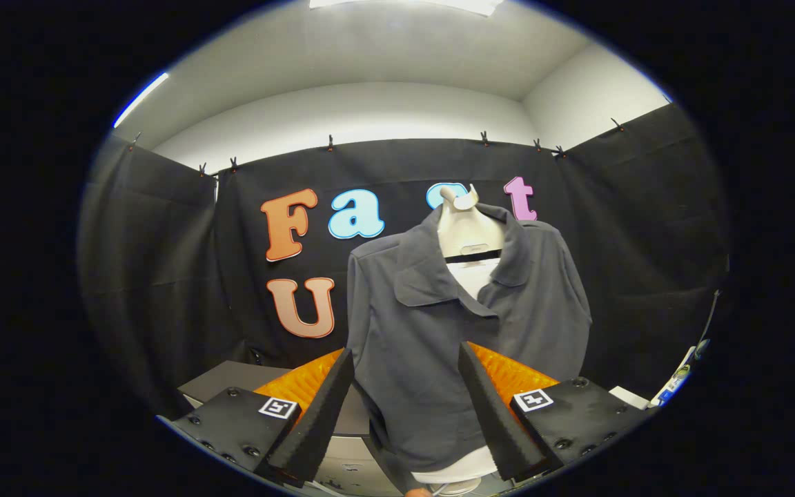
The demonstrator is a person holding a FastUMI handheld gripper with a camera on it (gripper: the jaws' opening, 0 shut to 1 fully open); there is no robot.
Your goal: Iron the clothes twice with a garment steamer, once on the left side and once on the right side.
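Garment: dark grey collared jacket point(432, 324), front open at the neck.
Pose: upright on a pale mannequin torso point(470, 235).
Place: just beyond the spread fingertips.

The camera rides on the gripper point(404, 407) and looks forward along its two fingers, which stand spread apart with nothing between the pads. It faces the far wall of the booth, almost level and tilted a little upward, so the ceiling is also seen. The jacket point(459, 324) on its form hangs straight ahead, quite near, just beyond the fingertips. The view is a wide fisheye, so straight lines bend toward its sides.
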